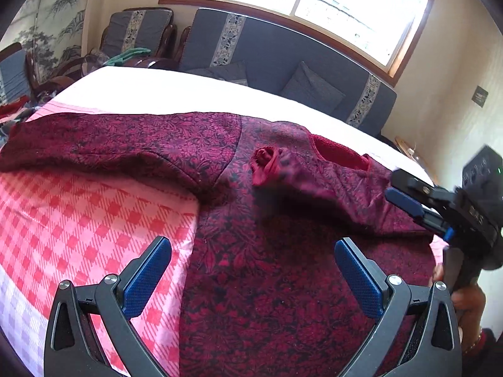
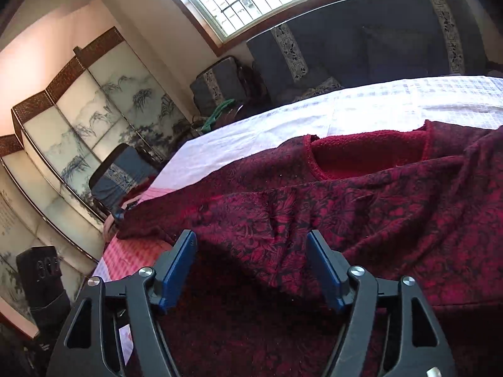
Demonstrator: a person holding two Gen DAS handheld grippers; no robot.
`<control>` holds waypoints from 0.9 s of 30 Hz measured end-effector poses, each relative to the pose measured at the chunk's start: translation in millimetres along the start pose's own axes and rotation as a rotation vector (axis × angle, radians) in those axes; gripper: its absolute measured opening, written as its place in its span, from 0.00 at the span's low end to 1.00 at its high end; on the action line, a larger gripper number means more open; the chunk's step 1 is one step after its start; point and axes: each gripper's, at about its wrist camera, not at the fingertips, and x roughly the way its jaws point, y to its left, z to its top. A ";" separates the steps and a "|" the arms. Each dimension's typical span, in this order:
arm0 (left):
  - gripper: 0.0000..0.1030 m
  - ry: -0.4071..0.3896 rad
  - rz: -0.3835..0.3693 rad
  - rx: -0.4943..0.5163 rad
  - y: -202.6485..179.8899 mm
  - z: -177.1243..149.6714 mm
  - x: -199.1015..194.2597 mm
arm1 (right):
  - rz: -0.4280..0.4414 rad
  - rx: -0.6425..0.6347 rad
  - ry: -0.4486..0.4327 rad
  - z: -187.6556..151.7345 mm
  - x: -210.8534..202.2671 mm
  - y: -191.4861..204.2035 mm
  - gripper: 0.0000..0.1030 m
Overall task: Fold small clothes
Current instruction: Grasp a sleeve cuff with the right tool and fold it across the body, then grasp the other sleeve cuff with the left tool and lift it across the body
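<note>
A dark red floral garment (image 1: 257, 220) lies spread on the checked bedsheet (image 1: 78, 220). One sleeve (image 1: 94, 144) stretches out to the left. The other sleeve (image 1: 283, 169) is folded in over the chest, its cuff pointing left. My left gripper (image 1: 253, 251) is open and empty, just above the garment's body. My right gripper (image 1: 408, 201) shows at the right edge of the left wrist view, beside the folded sleeve's shoulder. In the right wrist view it (image 2: 251, 248) is open and empty over the garment (image 2: 361, 213), near the red collar lining (image 2: 367, 154).
The bed's white sheet (image 1: 188, 91) runs to the far edge. A grey sofa with cushions (image 1: 283, 62) stands behind the bed under a window. A painted folding screen (image 2: 94, 119) and chairs (image 1: 138, 31) stand at the left.
</note>
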 end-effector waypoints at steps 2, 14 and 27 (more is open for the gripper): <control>1.00 0.035 -0.058 0.002 -2.0 14.4 9.7 | 0.017 0.048 -0.023 -5.5 -29.7 -16.5 0.69; 0.68 0.181 -0.035 0.079 -28.7 62.7 104.1 | -0.070 0.197 -0.036 -59.3 -96.0 -92.4 0.72; 0.26 0.058 0.064 0.204 -38.1 87.2 129.5 | -0.035 0.373 -0.172 -72.8 -120.6 -133.2 0.75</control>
